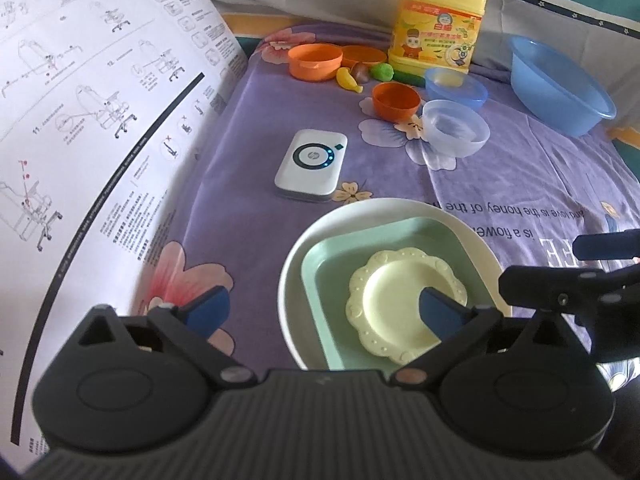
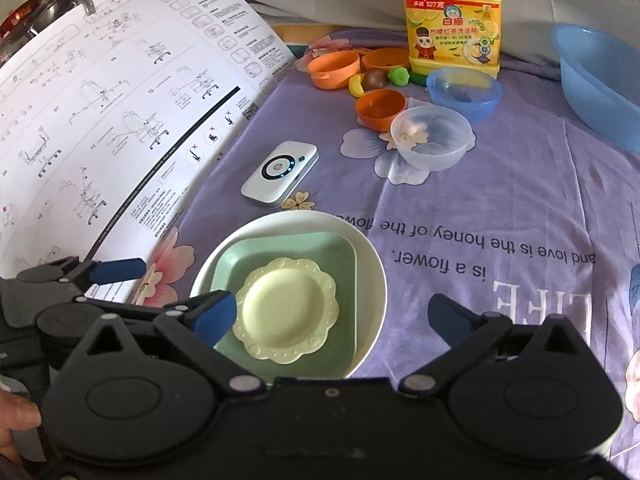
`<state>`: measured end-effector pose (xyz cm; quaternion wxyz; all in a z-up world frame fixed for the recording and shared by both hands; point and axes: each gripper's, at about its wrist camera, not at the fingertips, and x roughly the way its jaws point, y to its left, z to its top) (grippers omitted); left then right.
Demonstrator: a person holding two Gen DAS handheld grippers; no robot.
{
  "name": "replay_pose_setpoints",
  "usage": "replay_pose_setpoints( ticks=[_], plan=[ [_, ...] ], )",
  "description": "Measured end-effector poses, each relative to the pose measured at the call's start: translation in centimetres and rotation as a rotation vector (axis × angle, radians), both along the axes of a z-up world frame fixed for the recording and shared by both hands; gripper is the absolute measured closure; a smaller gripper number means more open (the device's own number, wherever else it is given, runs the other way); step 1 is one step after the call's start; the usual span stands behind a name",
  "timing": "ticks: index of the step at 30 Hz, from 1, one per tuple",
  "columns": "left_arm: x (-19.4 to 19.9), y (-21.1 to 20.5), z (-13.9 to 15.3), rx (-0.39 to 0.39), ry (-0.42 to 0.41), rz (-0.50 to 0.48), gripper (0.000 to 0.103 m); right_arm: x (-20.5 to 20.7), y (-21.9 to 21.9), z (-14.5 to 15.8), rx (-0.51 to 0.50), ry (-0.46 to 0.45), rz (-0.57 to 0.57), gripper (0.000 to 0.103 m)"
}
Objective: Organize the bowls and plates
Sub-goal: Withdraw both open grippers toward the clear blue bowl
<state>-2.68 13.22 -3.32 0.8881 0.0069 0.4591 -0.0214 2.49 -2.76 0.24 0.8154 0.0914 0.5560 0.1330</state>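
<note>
Right wrist: both tools (image 2: 332,314) spread; green square dish (image 2: 344,264) corner points away.

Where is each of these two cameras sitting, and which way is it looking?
Left wrist view: sits on the left gripper, looking down past its open blue-padded fingers at the scalloped pale-yellow plate; the right gripper shows at the right edge.
Right wrist view: sits on the right gripper, also open, looking down at the same plate; the left gripper and part of a hand show on the left.
Shared: the plate stack, the white pocket device and the yellow detergent jug.
</note>
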Motion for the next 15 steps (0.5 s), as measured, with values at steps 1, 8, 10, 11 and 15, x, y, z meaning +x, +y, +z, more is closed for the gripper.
replay_pose_setpoints(
  ticks=[1,8,10,11,15],
  plan=[
    [0.0,-0.1,0.1,0.006,0.000,-0.001,0.000,-0.2,-0.2,0.1,0.001,-0.003,0.001,0.000],
    [0.3,-1.2,0.3,0.032,0.007,-0.013,0.000,-0.7,-1.7,0.0,0.035,0.007,-0.023,0.000],
    [0.4,-1.5,0.3,0.032,0.011,-0.014,0.000,-0.8,-2.1,0.1,0.041,0.010,-0.034,0.000],
    [0.5,-1.6,0.3,0.031,0.014,-0.015,0.000,-0.8,-2.4,0.1,0.044,0.010,-0.038,0.000],
    [0.9,-2.0,0.2,0.029,0.024,-0.016,0.000,-0.7,-3.3,-0.2,0.053,0.014,-0.065,0.000]
  ],
)
